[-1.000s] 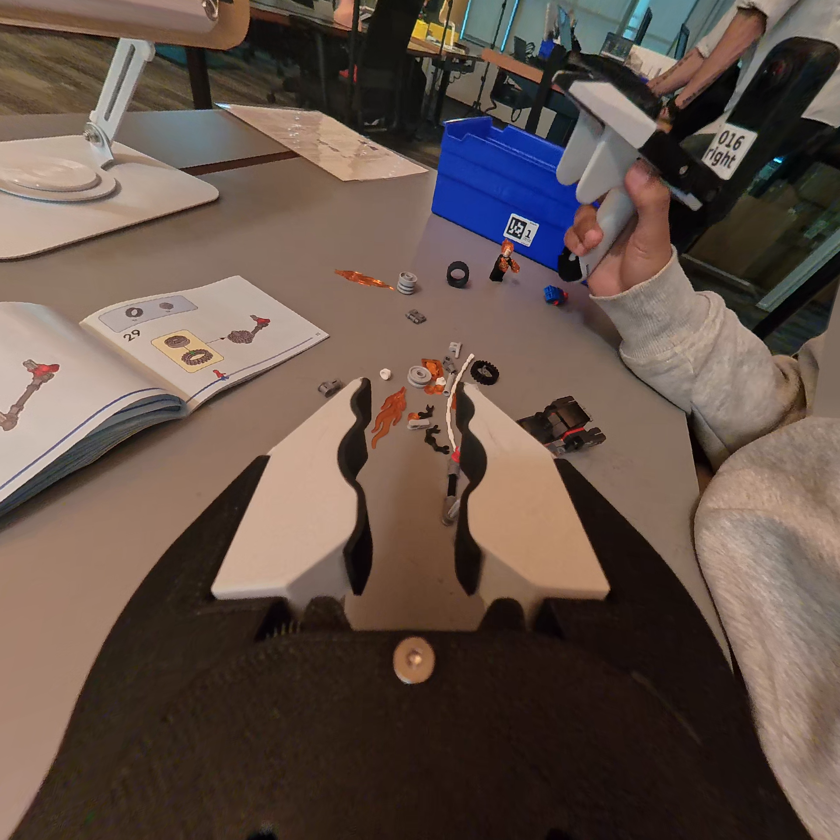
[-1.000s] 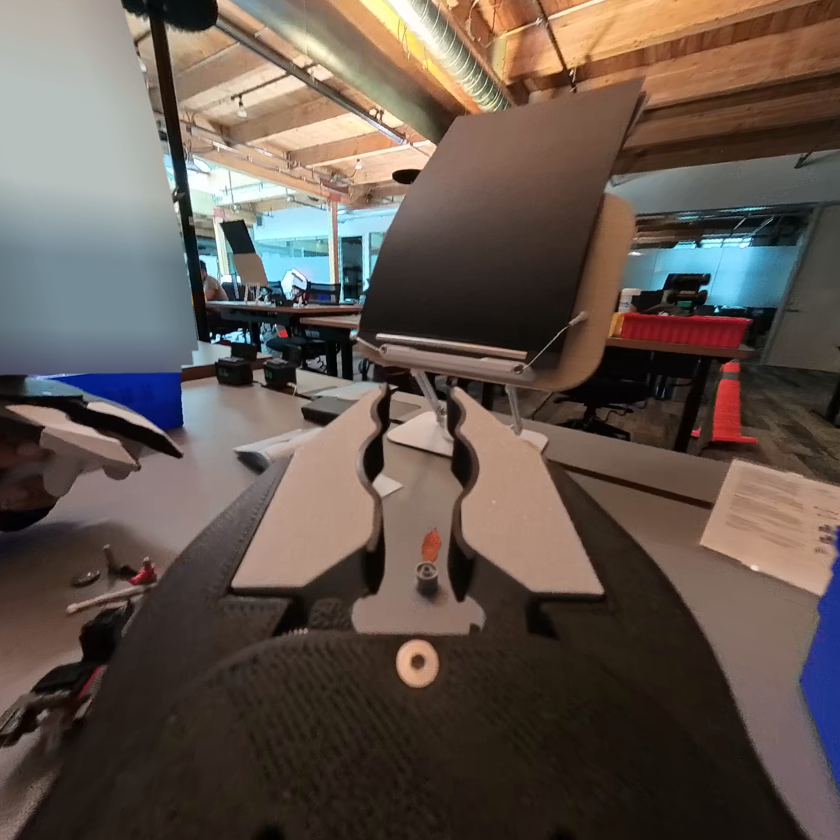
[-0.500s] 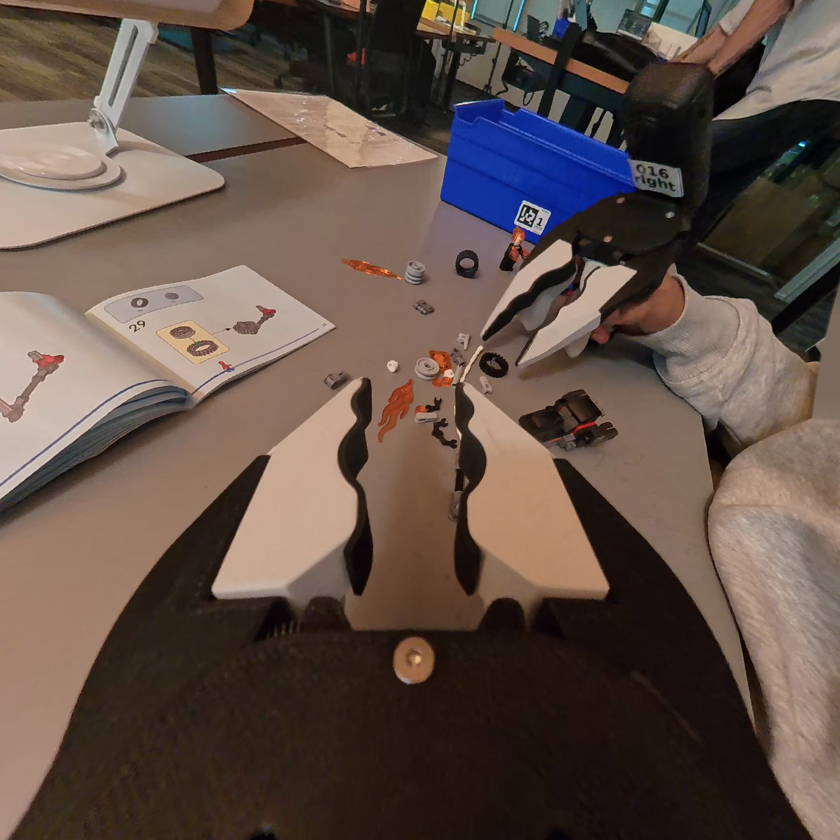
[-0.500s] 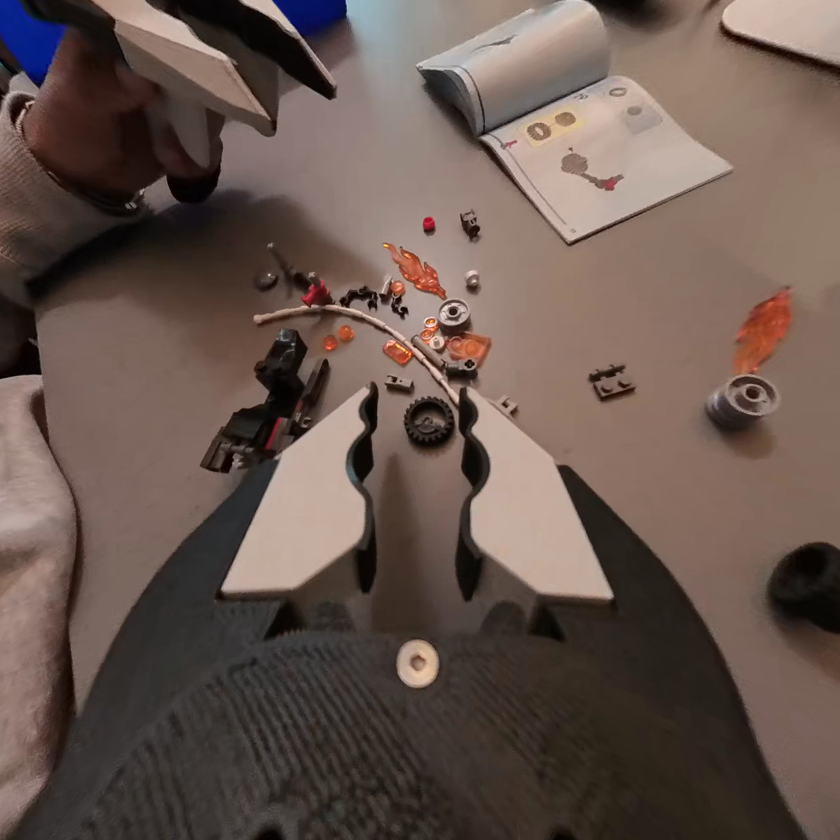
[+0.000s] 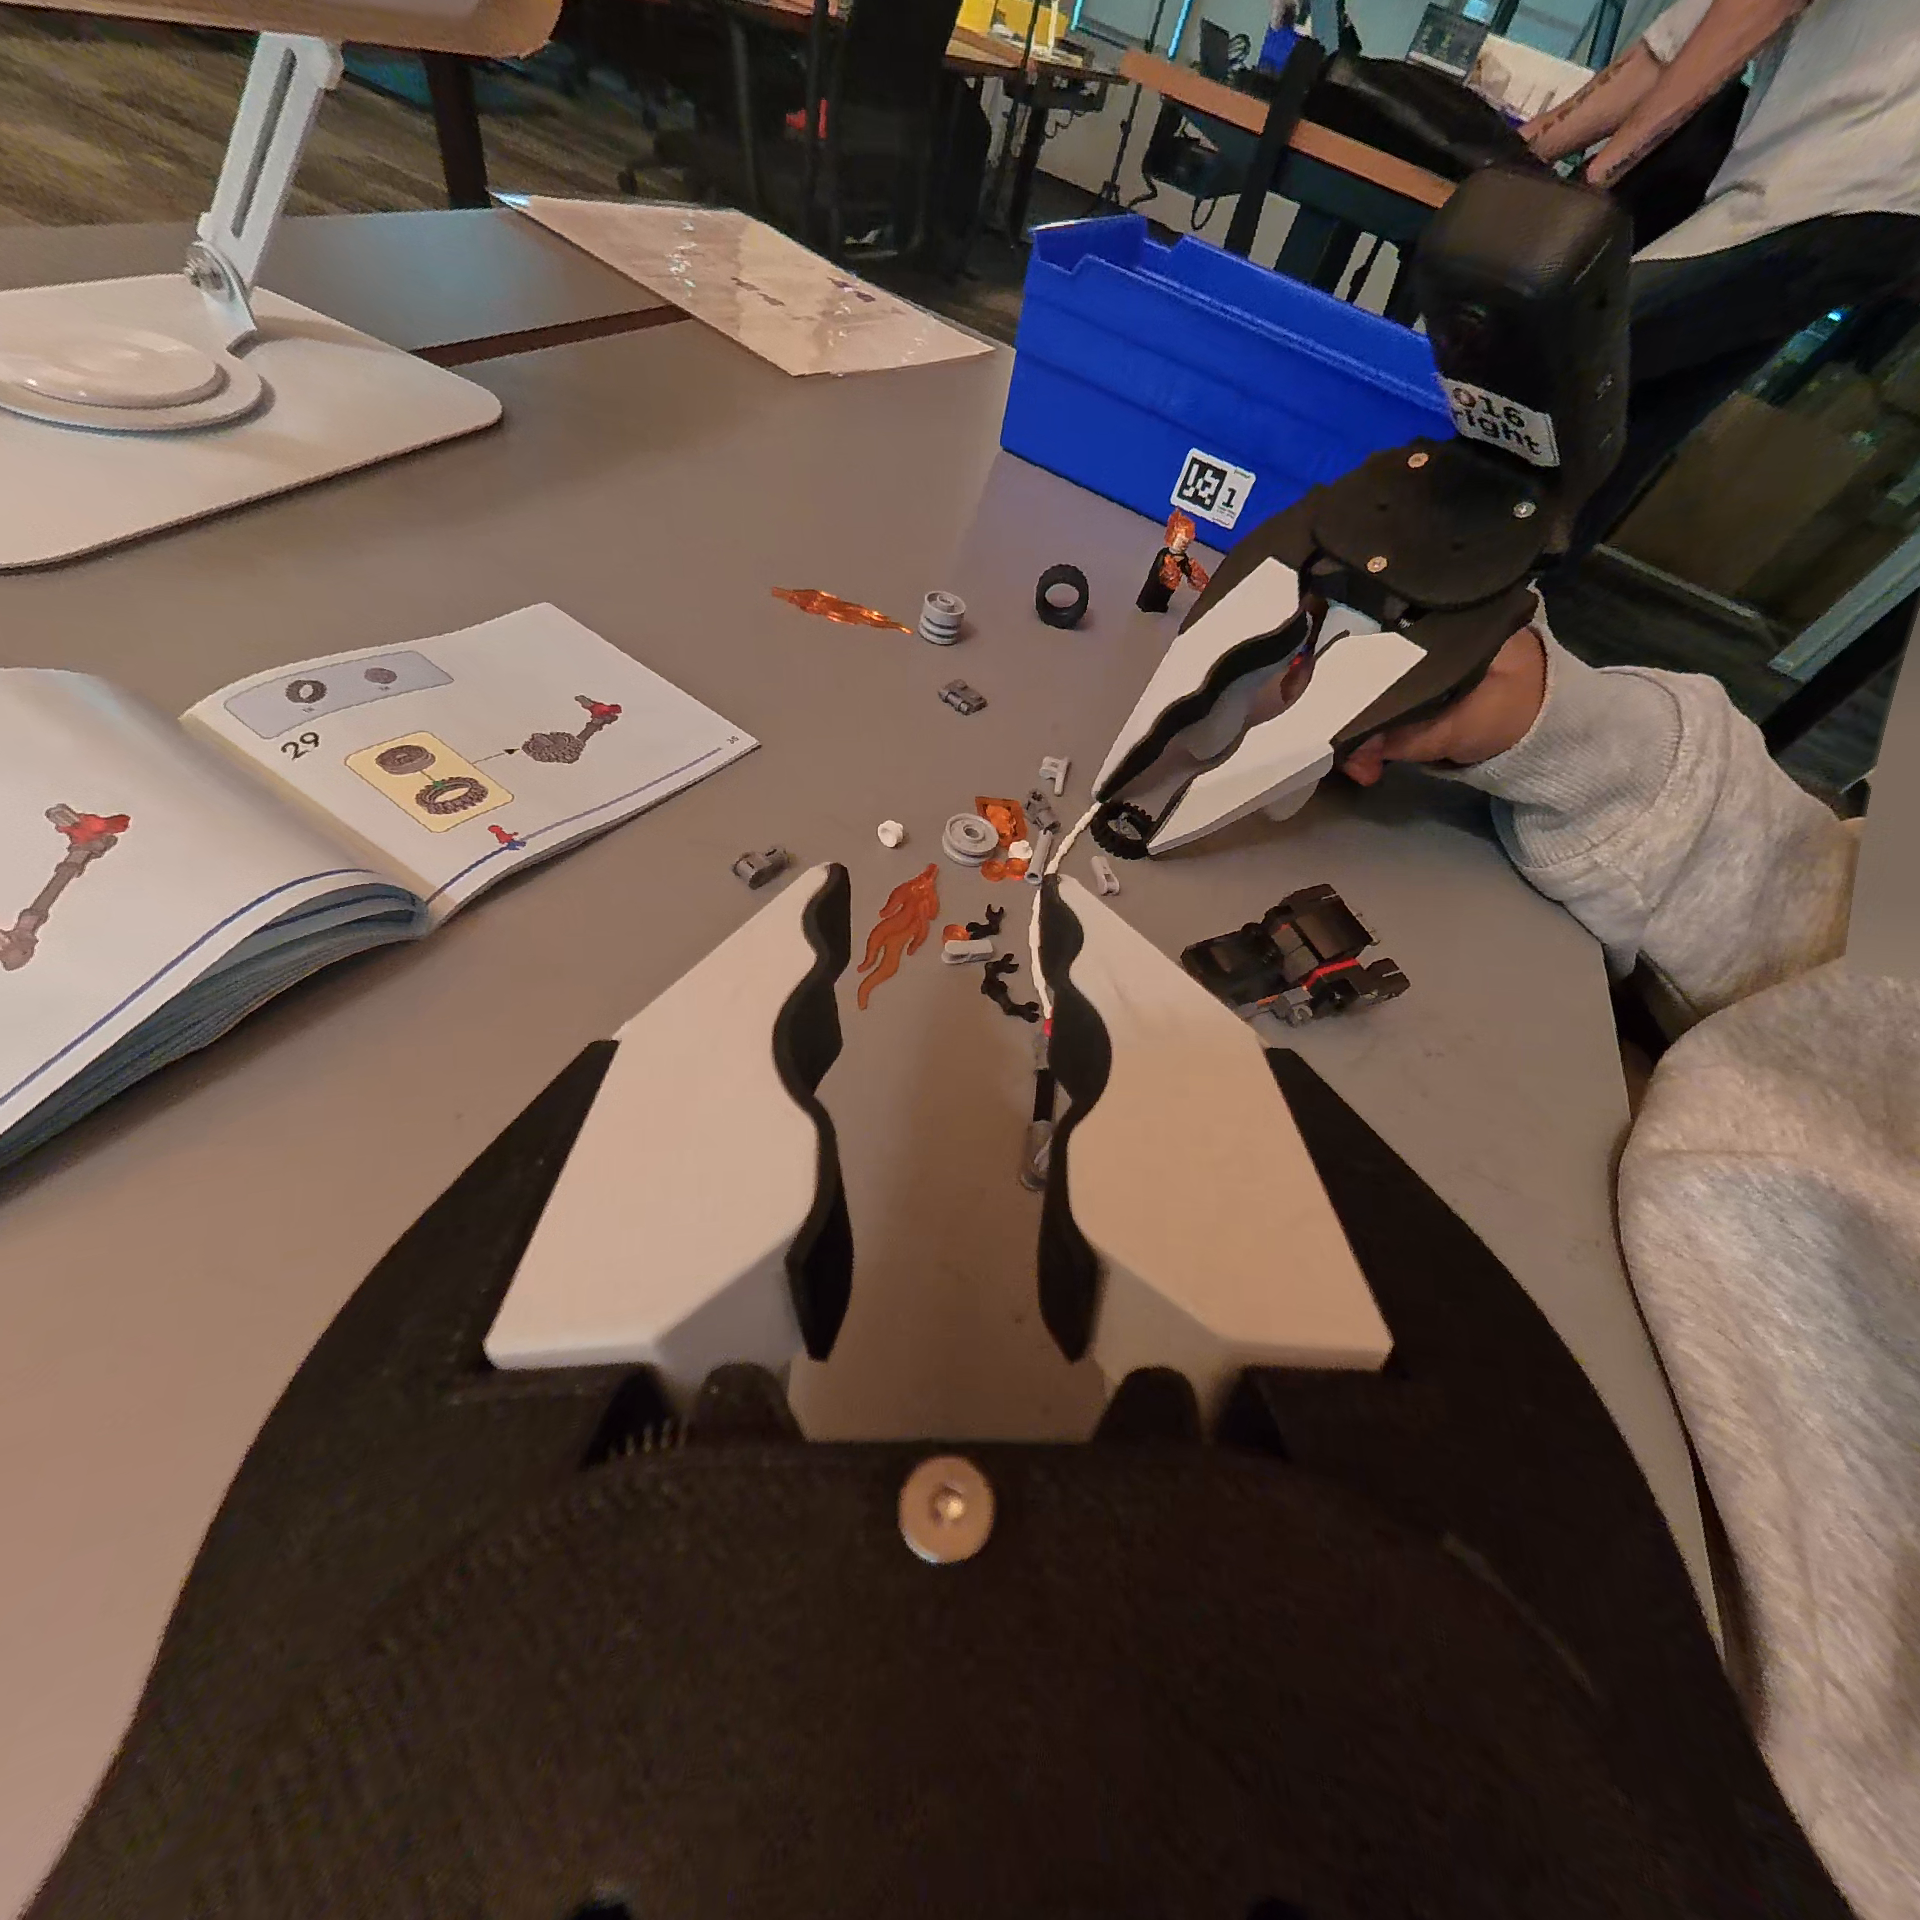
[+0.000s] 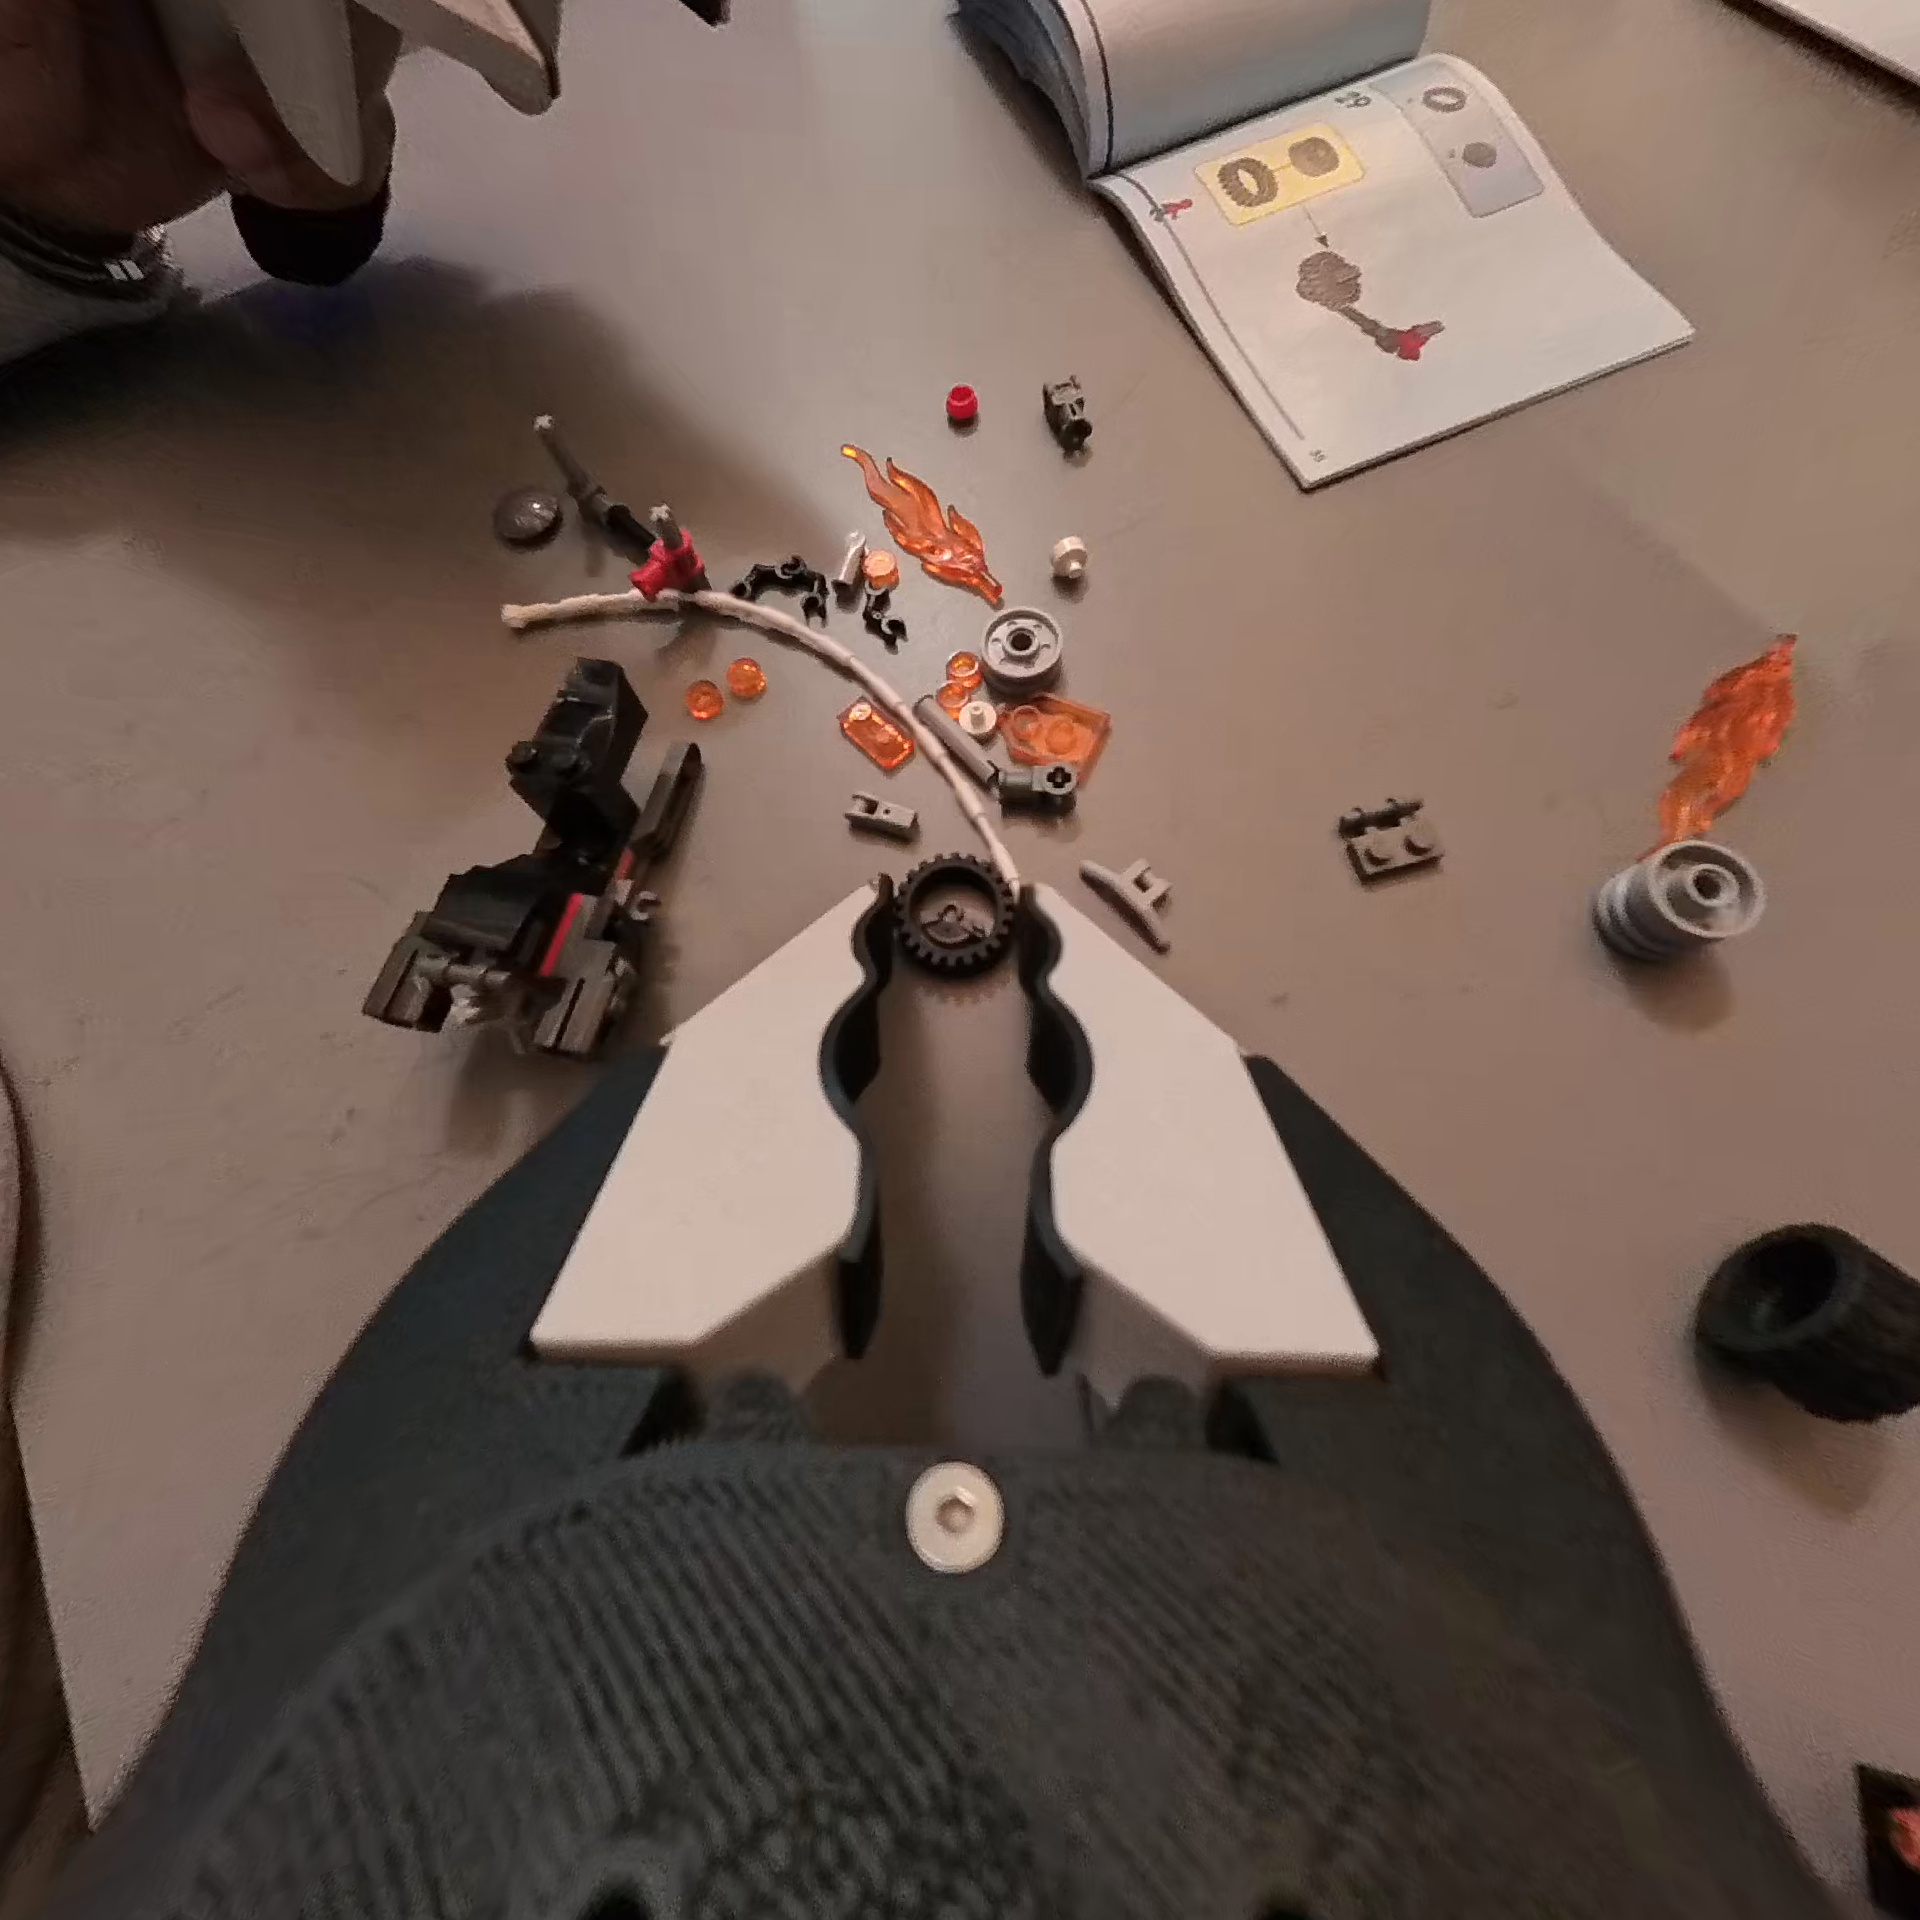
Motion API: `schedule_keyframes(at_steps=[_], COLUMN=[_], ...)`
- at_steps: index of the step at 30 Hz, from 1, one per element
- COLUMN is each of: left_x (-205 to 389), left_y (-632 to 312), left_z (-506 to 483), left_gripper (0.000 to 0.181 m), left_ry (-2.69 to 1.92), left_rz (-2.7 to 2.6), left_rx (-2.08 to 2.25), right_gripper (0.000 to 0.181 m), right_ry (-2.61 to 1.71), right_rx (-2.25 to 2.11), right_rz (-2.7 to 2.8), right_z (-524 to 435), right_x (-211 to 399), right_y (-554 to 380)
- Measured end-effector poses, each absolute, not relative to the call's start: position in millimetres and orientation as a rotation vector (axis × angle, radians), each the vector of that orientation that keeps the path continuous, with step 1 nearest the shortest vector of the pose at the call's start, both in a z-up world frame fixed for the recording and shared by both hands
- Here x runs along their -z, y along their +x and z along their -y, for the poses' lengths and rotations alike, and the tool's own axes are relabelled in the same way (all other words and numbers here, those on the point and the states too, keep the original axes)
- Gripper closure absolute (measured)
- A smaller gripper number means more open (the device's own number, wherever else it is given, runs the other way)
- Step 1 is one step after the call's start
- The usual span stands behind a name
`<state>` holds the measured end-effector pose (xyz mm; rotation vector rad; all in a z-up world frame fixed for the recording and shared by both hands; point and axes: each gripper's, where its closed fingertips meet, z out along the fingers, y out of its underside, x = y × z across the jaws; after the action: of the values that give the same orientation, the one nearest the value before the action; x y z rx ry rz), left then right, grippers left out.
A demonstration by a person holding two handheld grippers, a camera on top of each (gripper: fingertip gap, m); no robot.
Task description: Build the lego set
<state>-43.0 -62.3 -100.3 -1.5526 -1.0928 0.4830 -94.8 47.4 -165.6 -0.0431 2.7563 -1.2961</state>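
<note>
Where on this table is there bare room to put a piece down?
Bare grey tabletop lies between the open instruction booklet and the white stand base. It is crowded around the small black toothed tyre and white cord.

Booklet (image 5: 312,831) left of loose pieces (image 5: 977,842)

Grey table (image 5: 623,499); behind, wooden desks (image 5: 1288,135), dark carpeted floor (image 5: 104,135).
</note>
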Motion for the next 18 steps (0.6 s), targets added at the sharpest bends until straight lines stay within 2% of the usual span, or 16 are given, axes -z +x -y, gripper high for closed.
schedule_keyframes(at_steps=[18], left_x=[101], left_y=[-43], left_z=[61], left_gripper=[0.147], left_ry=[-1.558], left_rz=[1.091], left_rx=[-0.481], right_gripper=[0.161], right_ry=[-0.068], right_rx=[1.420], right_rz=[-2.711], right_z=[-46], right_x=[152], right_y=[-97])
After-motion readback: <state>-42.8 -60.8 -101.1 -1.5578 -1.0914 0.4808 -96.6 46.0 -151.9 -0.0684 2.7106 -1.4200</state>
